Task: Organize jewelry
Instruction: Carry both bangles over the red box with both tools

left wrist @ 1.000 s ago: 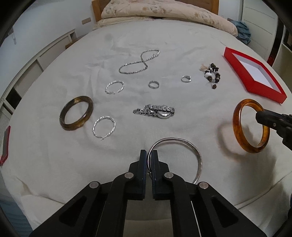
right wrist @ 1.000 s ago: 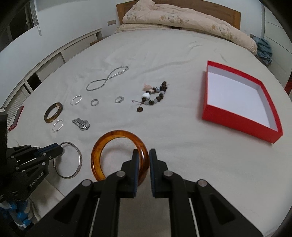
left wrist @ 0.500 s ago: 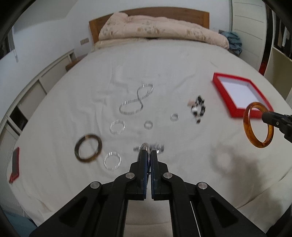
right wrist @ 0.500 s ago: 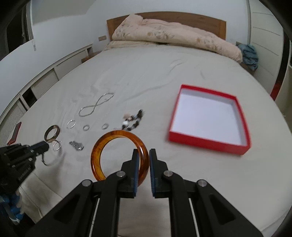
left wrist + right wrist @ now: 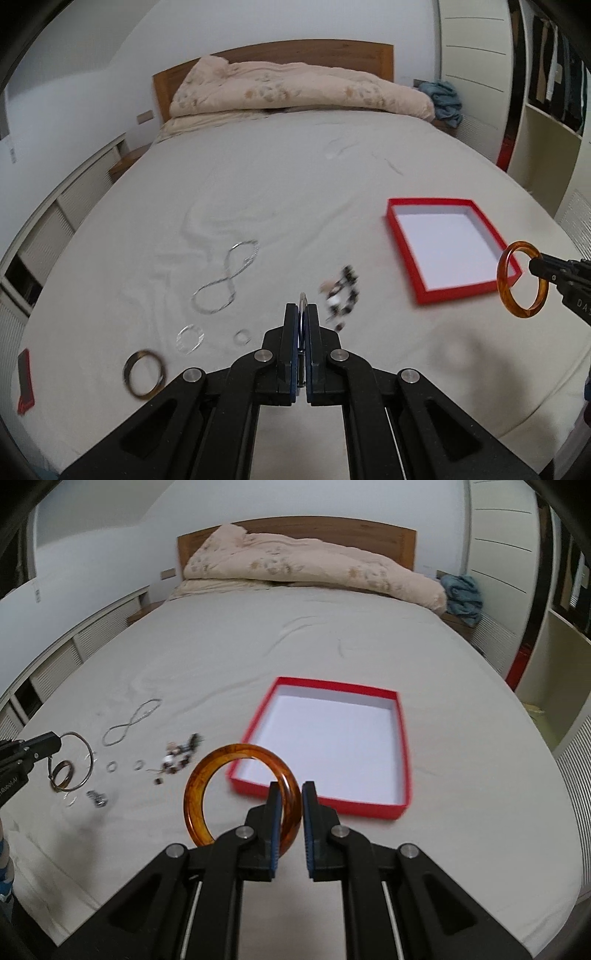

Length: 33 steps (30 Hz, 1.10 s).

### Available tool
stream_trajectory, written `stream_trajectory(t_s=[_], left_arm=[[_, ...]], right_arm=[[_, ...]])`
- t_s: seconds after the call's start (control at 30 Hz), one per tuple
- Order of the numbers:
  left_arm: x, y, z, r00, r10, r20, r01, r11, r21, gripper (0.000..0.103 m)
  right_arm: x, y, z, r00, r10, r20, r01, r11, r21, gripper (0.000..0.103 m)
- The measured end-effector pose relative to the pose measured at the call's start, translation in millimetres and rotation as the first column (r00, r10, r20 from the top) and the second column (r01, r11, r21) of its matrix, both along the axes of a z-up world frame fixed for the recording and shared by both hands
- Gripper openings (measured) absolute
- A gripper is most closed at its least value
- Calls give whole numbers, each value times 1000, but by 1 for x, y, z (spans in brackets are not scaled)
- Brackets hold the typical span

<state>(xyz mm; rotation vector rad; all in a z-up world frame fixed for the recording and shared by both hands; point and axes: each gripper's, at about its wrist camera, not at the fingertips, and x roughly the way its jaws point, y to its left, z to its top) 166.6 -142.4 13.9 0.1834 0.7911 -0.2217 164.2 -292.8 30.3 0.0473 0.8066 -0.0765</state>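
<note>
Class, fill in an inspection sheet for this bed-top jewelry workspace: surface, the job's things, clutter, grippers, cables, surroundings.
Surface: bed sheet, pale, lightly wrinkled.
Job's things: red box open, nothing inside; chain necklace, bead bracelet, dark bangle and small rings lying loose on the sheet.
Clutter: red and black flat object at the bed's edge.
Grippers: left gripper shut on silver hoop; right gripper shut on amber bangle; both held above the sheet.
Cables: nothing seen.
Surroundings: folded quilt, wooden headboard, blue cloth, closet.
</note>
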Motion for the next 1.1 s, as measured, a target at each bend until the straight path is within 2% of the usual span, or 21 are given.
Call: stream_trajectory(t_s=[0.3,0.53,0.67,0.9,1.1], left_arm=[[47,-78,-5,996,-88,-14,88,996,-2,3],[77,-142,-36,985,-160,-65,161,987,2,3],[92,-169,-59,978,-183,-103,185,983,8,3],[104,-189,-95,965,-204,-164,210,978,17,3],[102,-205,-121,948,-245,-206,254,967,22,2]], right_arm=[[32,-68,-10,998,-59,-4,59,998,24,10],[62,-107,-43,994,-95,-46,98,993,59,10],[76,-113,-63,994,-84,-74,88,995,51,10],[89,-108,-96,991,-30,-128,31,999,12,10],[90,-103,-106,991,4,-133,-8,1000,-27,10]])
